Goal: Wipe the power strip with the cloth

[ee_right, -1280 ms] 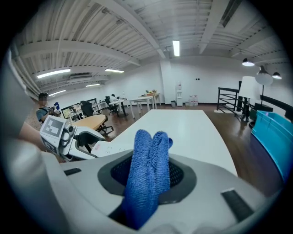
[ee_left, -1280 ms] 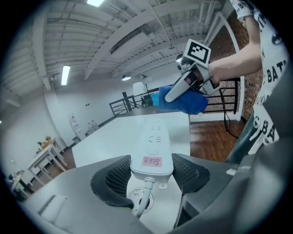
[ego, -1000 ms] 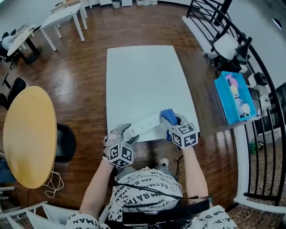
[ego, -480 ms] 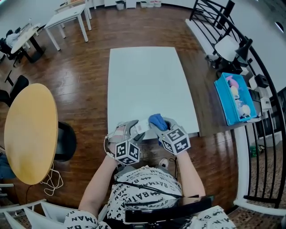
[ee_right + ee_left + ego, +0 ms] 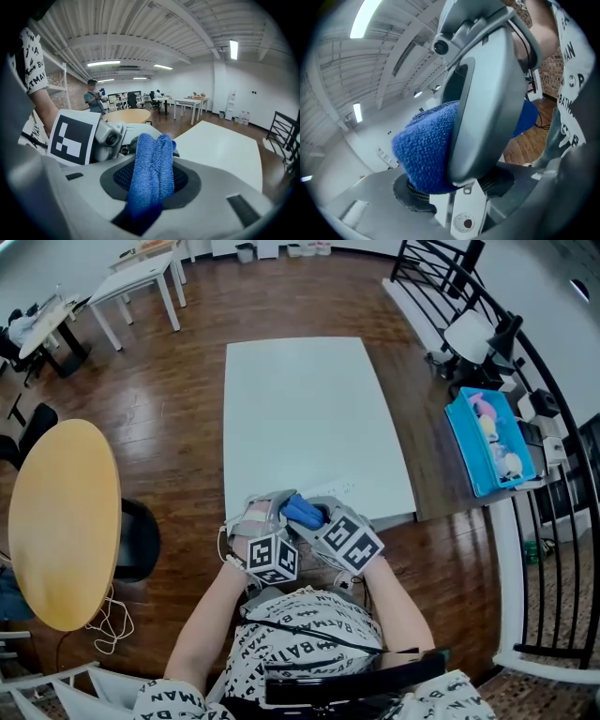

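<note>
The white power strip [image 5: 336, 491] lies near the front edge of the white table [image 5: 309, 409]; only its right part shows. My left gripper [image 5: 265, 518] is shut on the strip's left end, a white piece [image 5: 461, 213] between its jaws. My right gripper [image 5: 317, 515] is shut on the folded blue cloth [image 5: 300, 512] and presses it on the strip right against the left gripper. In the left gripper view the cloth [image 5: 424, 145] and the right gripper's grey body [image 5: 487, 93] fill the middle. The right gripper view shows the cloth [image 5: 150, 164] pinched upright in its jaws.
A round yellow table [image 5: 61, 521] and a black chair [image 5: 136, 540] stand to the left. A blue bin [image 5: 487, 442] with small things and a black railing [image 5: 553, 427] are on the right. White tables [image 5: 141, 277] stand far back. A person [image 5: 93, 101] stands in the distance.
My right gripper has slid the blue cloth leftward along the power strip, from its right end to right beside the left gripper. The left gripper has kept its hold on the strip.
</note>
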`<state>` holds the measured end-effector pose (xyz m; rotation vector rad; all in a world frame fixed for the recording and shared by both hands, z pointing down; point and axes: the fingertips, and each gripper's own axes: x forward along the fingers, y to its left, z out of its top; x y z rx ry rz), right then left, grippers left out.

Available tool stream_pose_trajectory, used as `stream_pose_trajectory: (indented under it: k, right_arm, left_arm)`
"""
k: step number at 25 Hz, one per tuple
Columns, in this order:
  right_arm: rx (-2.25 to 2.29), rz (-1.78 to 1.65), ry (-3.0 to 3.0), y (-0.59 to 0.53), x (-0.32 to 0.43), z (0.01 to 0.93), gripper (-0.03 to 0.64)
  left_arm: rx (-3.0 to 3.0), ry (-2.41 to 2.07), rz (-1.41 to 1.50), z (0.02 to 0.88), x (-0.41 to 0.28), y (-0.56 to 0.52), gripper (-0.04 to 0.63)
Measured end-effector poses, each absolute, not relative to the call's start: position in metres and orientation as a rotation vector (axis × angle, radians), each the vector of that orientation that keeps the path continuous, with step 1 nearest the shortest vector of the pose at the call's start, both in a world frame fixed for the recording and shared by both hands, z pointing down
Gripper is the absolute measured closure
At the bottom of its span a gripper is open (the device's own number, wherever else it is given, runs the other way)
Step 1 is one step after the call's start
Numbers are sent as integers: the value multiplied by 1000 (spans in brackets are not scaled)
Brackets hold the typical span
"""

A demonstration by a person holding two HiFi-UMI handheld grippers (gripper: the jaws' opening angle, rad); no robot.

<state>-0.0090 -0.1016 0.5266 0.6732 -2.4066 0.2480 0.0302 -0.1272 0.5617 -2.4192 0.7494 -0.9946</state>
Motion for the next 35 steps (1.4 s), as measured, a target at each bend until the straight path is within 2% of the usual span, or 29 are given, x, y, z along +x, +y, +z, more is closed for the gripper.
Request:
stream_pose_trajectory:
  k: [9, 16, 20, 35]
  right_arm:
    - [750, 225, -2407, -112, 16, 517, 485]
    - [670, 166, -2421, -103, -14, 509, 485]
    - [726, 169, -2423, -112, -1, 507, 483]
    - [1141, 305, -2292, -169, 129, 515, 483]
  left_arm:
    - [-2451, 818, -942, 554, 20, -134, 311]
    - [-2430, 798, -922, 545, 27, -127, 311]
    - [-2434, 806, -905, 538, 18, -125, 311]
    - [-2511, 828, -839, 529, 9, -117, 313]
